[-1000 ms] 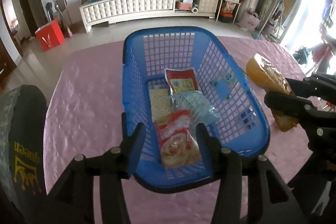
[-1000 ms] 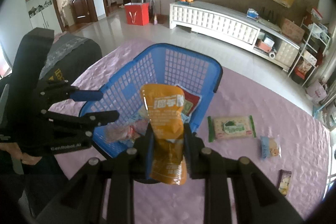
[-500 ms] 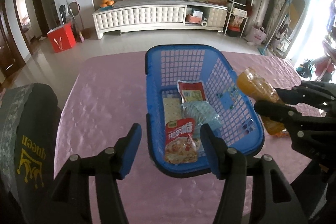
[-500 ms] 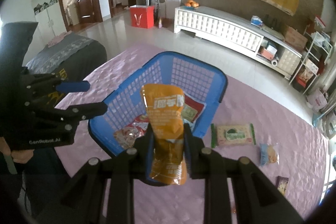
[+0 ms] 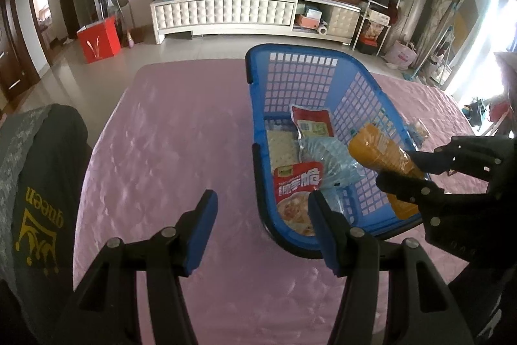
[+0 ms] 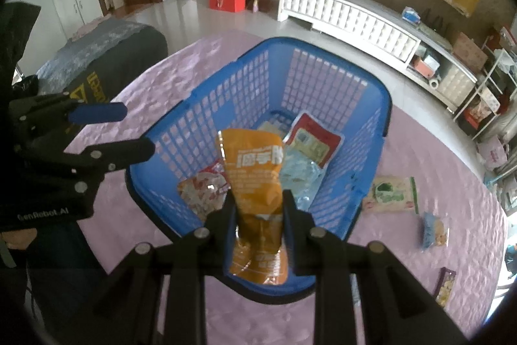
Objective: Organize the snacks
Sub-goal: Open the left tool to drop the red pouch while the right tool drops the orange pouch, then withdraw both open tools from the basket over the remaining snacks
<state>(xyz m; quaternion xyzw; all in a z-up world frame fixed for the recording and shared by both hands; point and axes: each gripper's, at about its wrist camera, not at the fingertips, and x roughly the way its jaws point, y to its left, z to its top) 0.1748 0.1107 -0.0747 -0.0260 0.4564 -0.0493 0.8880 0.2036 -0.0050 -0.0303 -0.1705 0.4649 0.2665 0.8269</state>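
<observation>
1. Where the left wrist view looks down, the left gripper (image 5: 261,231) stands spread and empty over the pink tablecloth (image 5: 161,151), just beside the near left corner of the blue basket (image 5: 290,63); its right finger overlaps the rim.
2. A second ago those fingers straddled the basket's near end; now the basket sits to their right.
3. Inside lie a red noodle packet (image 5: 297,193), a clear blue packet (image 5: 326,160) and a red-edged packet (image 5: 311,123); the right gripper (image 5: 416,173) enters from the right with the orange packet (image 5: 378,154) over the basket's right wall.
4. While the right wrist view faces the basket (image 6: 323,54), the right gripper (image 6: 258,209) pinches the orange packet (image 6: 255,170) at its lower half, the top upright over the basket's inside.
5. Against the earlier frame, the packet is lower and further over the basket.
6. On the cloth to the right lie a green-printed packet (image 6: 391,194), a small blue packet (image 6: 434,230) and a dark packet (image 6: 446,285), well apart from the gripper; the left gripper (image 6: 122,131) hangs by the basket's left wall.
</observation>
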